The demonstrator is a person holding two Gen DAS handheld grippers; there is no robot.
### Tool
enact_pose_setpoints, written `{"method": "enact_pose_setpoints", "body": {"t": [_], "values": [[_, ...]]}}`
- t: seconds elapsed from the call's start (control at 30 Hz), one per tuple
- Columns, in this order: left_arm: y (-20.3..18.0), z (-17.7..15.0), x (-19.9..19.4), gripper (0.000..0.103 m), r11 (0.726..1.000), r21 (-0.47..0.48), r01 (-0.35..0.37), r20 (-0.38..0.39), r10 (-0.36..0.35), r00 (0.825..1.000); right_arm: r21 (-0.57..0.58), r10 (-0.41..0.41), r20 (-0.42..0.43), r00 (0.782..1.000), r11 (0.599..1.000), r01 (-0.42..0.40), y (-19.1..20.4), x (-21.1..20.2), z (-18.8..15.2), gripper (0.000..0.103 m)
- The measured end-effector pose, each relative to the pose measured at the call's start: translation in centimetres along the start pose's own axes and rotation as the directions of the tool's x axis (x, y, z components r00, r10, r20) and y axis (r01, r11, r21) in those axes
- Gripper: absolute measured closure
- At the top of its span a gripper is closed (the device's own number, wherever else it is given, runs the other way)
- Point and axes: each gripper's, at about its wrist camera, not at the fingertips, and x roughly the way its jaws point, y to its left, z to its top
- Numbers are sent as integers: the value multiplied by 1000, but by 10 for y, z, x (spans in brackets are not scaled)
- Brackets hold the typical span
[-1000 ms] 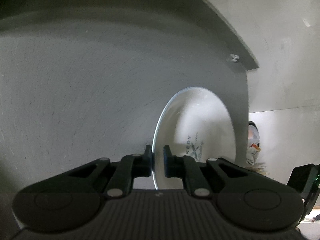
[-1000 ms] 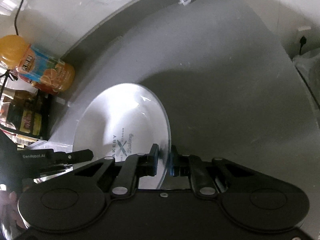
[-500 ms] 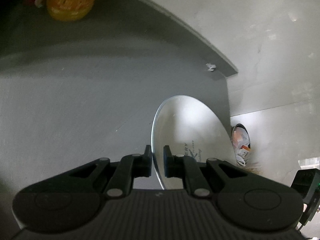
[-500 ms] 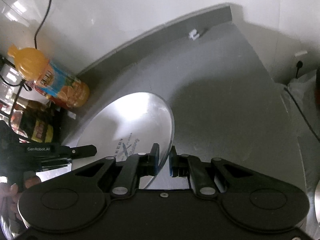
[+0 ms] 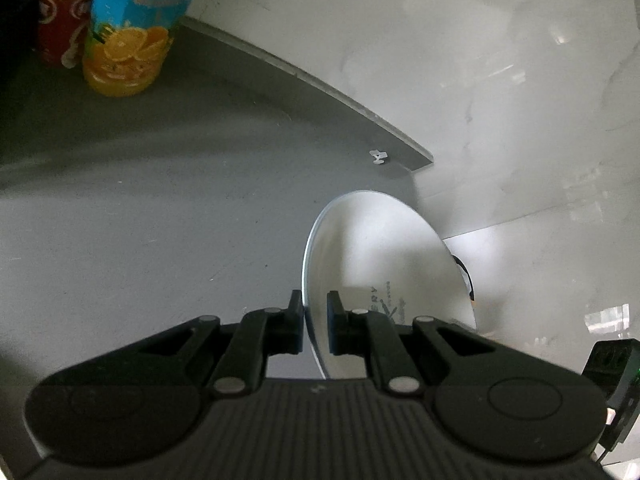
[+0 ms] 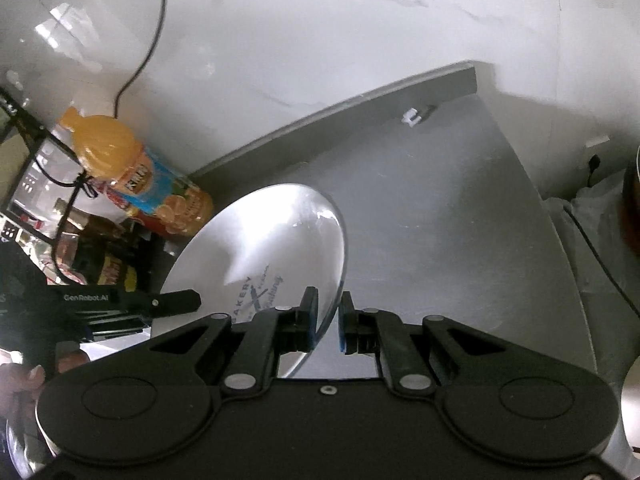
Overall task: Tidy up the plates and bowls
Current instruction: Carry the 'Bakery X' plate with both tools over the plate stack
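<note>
Both grippers hold one white plate [image 5: 376, 264], printed with a bakery logo, tilted on edge above the grey counter [image 5: 160, 200]. My left gripper [image 5: 314, 320] is shut on the plate's rim, one finger on each face. In the right wrist view the same plate [image 6: 260, 248] leans to the left, and my right gripper [image 6: 328, 320] is shut on its near rim. There the left gripper [image 6: 192, 300] reaches in from the left and pinches the opposite rim. A person's hand [image 6: 20, 380] shows at the lower left.
An orange juice bottle [image 5: 128, 40] and a red can [image 5: 60, 20] stand at the counter's back left, with dark bottles [image 6: 108, 272] and a wire rack nearby. A small white clip [image 6: 412, 114] sits by the raised back edge. A cable [image 6: 148, 40] hangs on the white wall. A plastic bag [image 6: 592, 216] lies right.
Both grippers have risen and drawn back from the counter with the plate still held. More of the wall and the juice bottle have come into view.
</note>
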Motion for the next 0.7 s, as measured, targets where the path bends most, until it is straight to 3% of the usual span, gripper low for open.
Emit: {"method": "enact_pose_setpoints", "body": {"t": [0.27,0.7], "values": [[12,-4,-32,93,1000,12,-10,21,10,1000,-16,16,14,1000,1000,-16,35,-4,-16,93],[77,-24,-113,94,998,-28,-50,70,52,996,-56,74,-17,997,996,-75,118,16,-62,93]]}}
